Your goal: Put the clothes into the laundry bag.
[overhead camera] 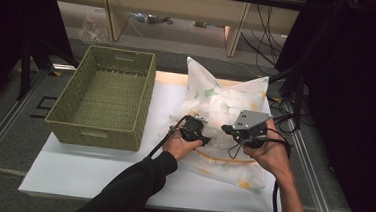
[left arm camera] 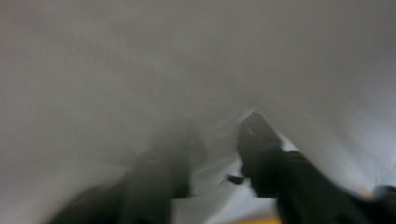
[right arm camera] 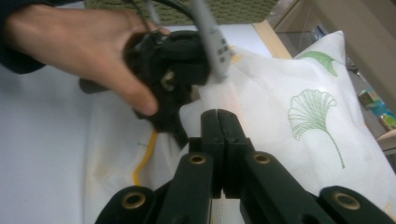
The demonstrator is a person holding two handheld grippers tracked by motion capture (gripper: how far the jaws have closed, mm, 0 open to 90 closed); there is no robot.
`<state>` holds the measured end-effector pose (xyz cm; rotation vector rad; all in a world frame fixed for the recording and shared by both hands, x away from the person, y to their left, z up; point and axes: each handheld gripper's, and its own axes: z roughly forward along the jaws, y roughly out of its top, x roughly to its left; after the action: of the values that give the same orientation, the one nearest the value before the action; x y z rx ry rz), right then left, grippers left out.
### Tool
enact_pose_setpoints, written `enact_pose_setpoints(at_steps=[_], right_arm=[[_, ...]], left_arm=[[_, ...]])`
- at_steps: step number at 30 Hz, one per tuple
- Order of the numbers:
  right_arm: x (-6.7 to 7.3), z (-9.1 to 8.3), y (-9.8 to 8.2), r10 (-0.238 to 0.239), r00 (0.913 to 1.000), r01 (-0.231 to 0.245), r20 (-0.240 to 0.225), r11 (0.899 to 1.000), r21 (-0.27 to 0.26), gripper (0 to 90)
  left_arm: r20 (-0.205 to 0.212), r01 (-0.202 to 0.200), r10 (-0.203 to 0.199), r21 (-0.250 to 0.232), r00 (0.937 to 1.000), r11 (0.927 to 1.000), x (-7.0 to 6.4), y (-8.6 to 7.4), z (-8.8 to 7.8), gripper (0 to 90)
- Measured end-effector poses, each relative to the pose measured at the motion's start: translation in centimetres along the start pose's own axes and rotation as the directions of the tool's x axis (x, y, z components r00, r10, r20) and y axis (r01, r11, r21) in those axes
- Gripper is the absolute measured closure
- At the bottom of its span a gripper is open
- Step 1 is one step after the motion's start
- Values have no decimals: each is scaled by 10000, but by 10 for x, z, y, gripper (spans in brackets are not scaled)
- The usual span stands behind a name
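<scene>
Black grippers with brass-coloured screws [right arm camera: 197,159], trailing cables, dark sleeves [overhead camera: 130,187].

A recording bench in a lab or studio

A white board [overhead camera: 96,175] lies on a metal-framed table with rails [overhead camera: 4,123] along its edges; black curtains [overhead camera: 357,98] hang on both sides, loose cables [overhead camera: 261,36] trail past the far right corner, and bare wooden shelving [overhead camera: 182,10] stands behind.

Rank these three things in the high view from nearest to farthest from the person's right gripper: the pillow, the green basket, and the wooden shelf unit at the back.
1. The pillow: directly under the right gripper, on the table's right half.
2. The green basket: on the table's left side, beyond the left gripper.
3. The wooden shelf unit: off the table, along the back.
</scene>
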<state>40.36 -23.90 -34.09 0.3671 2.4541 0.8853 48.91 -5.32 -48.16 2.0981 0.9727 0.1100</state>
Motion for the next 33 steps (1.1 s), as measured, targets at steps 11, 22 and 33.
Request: enact_pose_setpoints(at_steps=[11, 22, 33], right_arm=[[1, 6, -8, 240, 9981, -229, -560, 9995, 198, 900], [3, 8, -9, 347, 9982, -332, -499, 9990, 294, 900], [2, 10, -9, 286, 9983, -270, -508, 9991, 315, 900]], left_arm=[[-874, 386, -490, -1170, 9950, 9924, 3, 20, 20, 798], [-1146, -1244, 1220, -139, 9859, 9921, -5, 0, -46, 454], [-2458, -1607, 1531, -111, 9571, 9869, 21, -4, -102, 338]])
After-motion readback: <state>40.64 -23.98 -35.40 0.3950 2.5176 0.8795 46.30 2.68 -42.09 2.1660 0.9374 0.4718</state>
